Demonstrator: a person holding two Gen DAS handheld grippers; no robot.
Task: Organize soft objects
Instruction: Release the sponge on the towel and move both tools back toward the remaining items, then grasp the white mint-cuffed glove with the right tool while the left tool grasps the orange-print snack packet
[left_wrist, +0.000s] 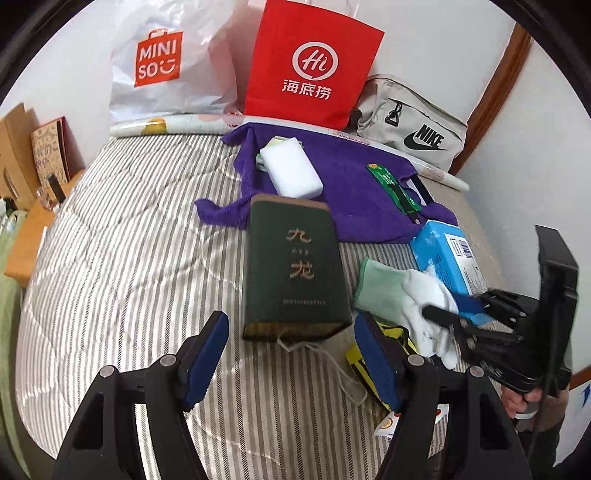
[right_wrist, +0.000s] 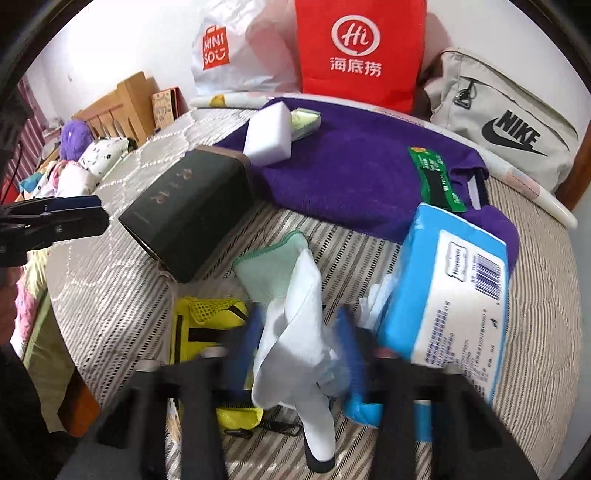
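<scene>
from my left wrist, my left gripper (left_wrist: 291, 356) hangs with jaws spread and nothing between them over the striped mattress (left_wrist: 129, 258), in front of the dark green tea tin (left_wrist: 295, 266), while off to the right my right gripper (left_wrist: 448, 317) reaches into the white-and-green work glove (left_wrist: 402, 295), probably to lift it clear for sorting. from my right wrist, the blue pads (right_wrist: 354, 354) sit on either side of the glove's white fingers, apparently pinching them, with the blue tissue pack (right_wrist: 450, 288) crowding the right and a yellow mesh pouch (right_wrist: 207, 325) lying under the left.
</scene>
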